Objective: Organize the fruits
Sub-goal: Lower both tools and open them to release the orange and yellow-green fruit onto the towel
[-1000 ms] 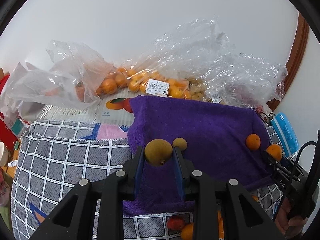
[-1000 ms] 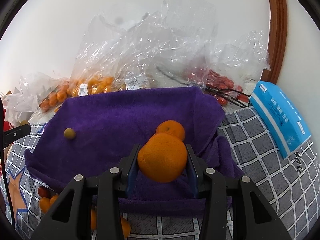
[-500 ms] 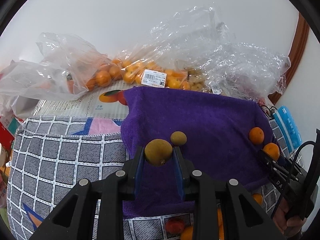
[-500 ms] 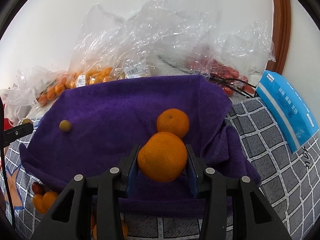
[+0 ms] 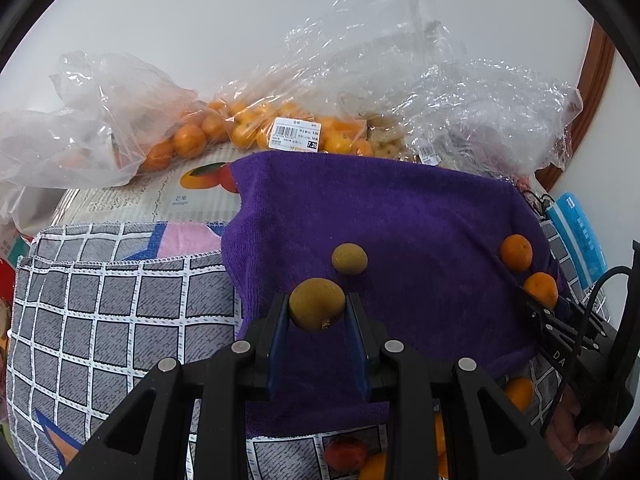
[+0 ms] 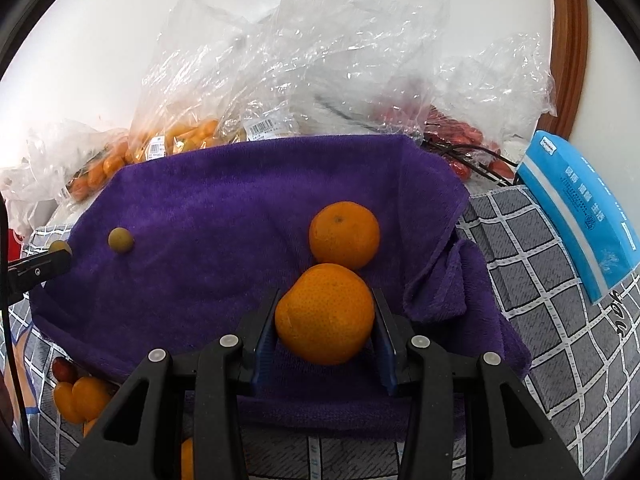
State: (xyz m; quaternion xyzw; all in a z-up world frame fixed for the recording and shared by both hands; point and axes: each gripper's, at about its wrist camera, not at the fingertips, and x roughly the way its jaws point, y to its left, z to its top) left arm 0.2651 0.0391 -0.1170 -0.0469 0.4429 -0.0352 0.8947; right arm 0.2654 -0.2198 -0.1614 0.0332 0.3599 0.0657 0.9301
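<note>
Held longan [image 5: 317, 304] is pinched by the left gripper [image 5: 317, 312] above the purple towel [image 5: 400, 216] | loose longan [image 5: 349, 258] lies just beyond | held mandarin [image 6: 325, 313] is clamped by the right gripper [image 6: 325, 320], second mandarin [image 6: 344, 235] lying just behind on the towel.

Orange [image 6: 325, 314] between right tool [image 6: 325, 320] fingers

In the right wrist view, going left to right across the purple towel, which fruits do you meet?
Small brown fruit held by the left gripper → small brown fruit lying loose → orange held in the right gripper → orange resting on the purple towel, just behind and slightly right of the held one.
</note>
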